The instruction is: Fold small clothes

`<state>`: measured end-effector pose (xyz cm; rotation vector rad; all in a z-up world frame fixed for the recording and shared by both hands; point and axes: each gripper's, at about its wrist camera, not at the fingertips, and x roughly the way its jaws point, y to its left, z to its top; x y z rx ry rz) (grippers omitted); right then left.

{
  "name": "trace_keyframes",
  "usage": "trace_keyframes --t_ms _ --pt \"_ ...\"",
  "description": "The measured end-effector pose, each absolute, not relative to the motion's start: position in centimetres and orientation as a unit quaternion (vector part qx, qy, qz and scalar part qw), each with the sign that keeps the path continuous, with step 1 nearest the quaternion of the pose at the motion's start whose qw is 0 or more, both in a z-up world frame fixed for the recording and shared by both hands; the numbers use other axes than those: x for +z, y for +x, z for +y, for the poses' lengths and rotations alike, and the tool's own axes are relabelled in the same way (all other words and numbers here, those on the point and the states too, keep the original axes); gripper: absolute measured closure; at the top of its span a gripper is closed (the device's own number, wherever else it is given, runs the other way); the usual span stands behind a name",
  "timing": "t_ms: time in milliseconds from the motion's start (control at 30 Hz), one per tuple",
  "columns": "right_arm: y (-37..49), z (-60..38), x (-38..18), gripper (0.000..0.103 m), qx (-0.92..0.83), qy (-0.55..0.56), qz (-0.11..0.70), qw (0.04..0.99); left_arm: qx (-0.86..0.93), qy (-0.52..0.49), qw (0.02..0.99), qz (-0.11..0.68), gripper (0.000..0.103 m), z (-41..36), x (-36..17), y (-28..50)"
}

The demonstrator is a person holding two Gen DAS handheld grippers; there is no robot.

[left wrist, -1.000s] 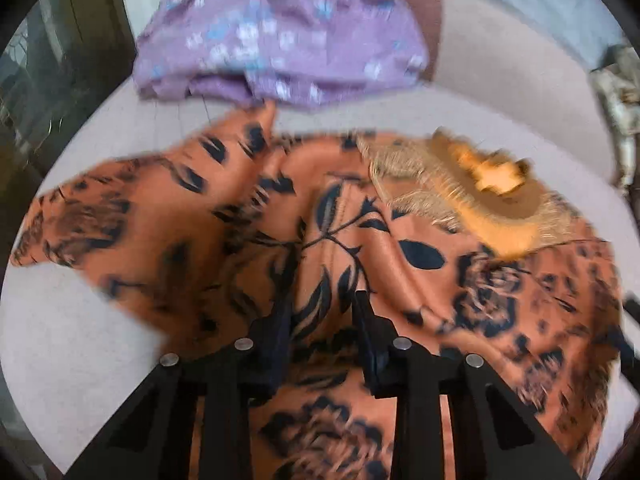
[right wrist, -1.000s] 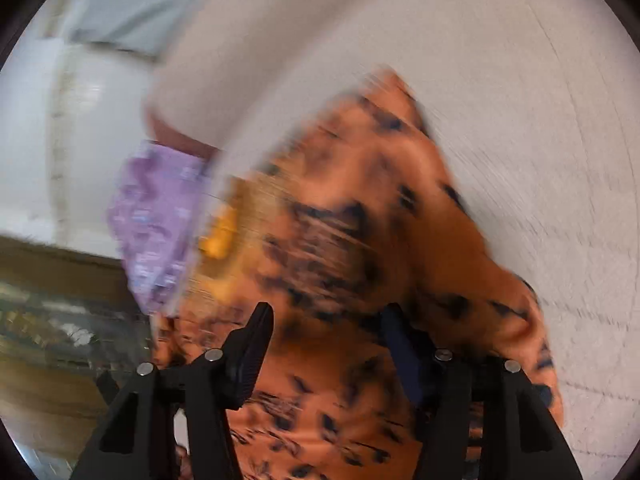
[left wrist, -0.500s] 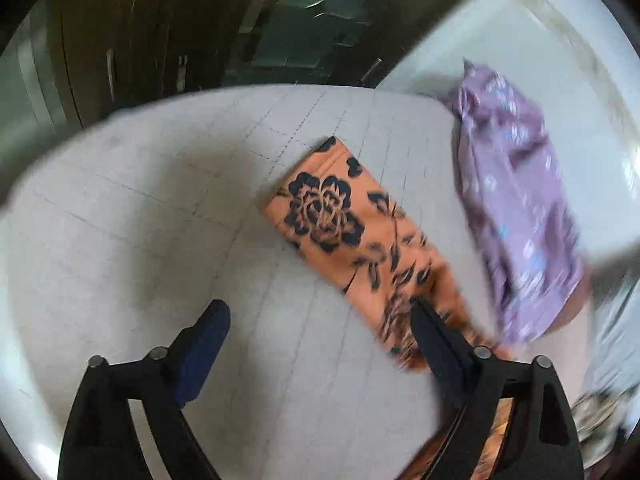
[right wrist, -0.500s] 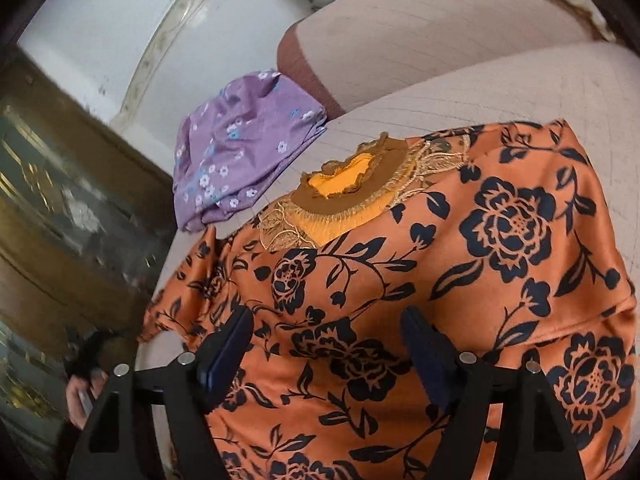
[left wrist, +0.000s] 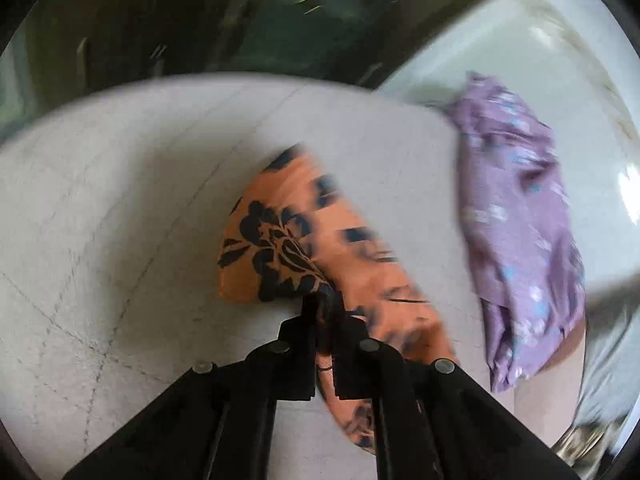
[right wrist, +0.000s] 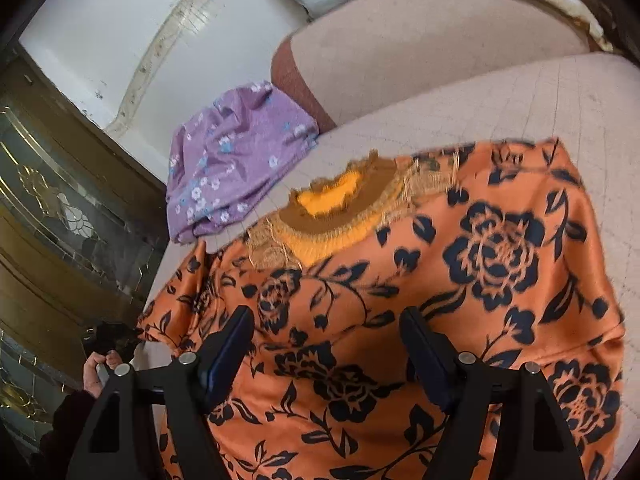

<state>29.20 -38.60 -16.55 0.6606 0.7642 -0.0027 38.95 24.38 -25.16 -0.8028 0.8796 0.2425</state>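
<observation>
An orange top with dark blue flowers (right wrist: 480, 264) lies spread on a pale cushion, its gold-fringed collar (right wrist: 332, 208) toward the back. Its sleeve (left wrist: 288, 240) stretches out to the left and is bunched at the end. My left gripper (left wrist: 322, 300) is shut on the sleeve's near edge, with cloth pinched between the pads. In the right wrist view that gripper shows as a dark shape (right wrist: 114, 334) at the sleeve tip, held by a hand (right wrist: 94, 374). My right gripper (right wrist: 326, 336) hovers open over the top's body, with cloth below it and nothing pressed between the fingers.
A crumpled purple floral garment (right wrist: 236, 164) lies at the cushion's back left corner, also visible as the purple garment (left wrist: 516, 216) on the right of the left wrist view. The seat cushion (left wrist: 120, 208) meets a backrest (right wrist: 420, 52). A dark wood and glass door (right wrist: 60, 208) stands beyond the left edge.
The left gripper swung out to the sleeve, opened wide beside it, then closed on its edge, bunching the cloth. The right gripper rolled, pulled back a little and opened wider over the top.
</observation>
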Motion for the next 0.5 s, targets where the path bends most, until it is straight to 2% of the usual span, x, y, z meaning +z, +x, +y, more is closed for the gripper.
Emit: trace_keyframes --t_ms 167,333,500 --pt "27.9 -39.5 -14.3 0.027 -0.026 0.294 0.326 0.898 0.019 -0.273 0.879 0.391 0.098 16.4 -16.6 39.7" --pt "26.0 -41.8 -12.4 0.027 -0.056 0.309 0.287 0.905 -0.103 -0.160 0.909 0.372 0.098 3.6 -6.7 38.6" --pt "23.7 -45.7 -11.3 0.027 -0.089 0.354 0.248 0.897 -0.202 -0.081 0.902 0.373 0.098 -9.3 -1.8 35.1"
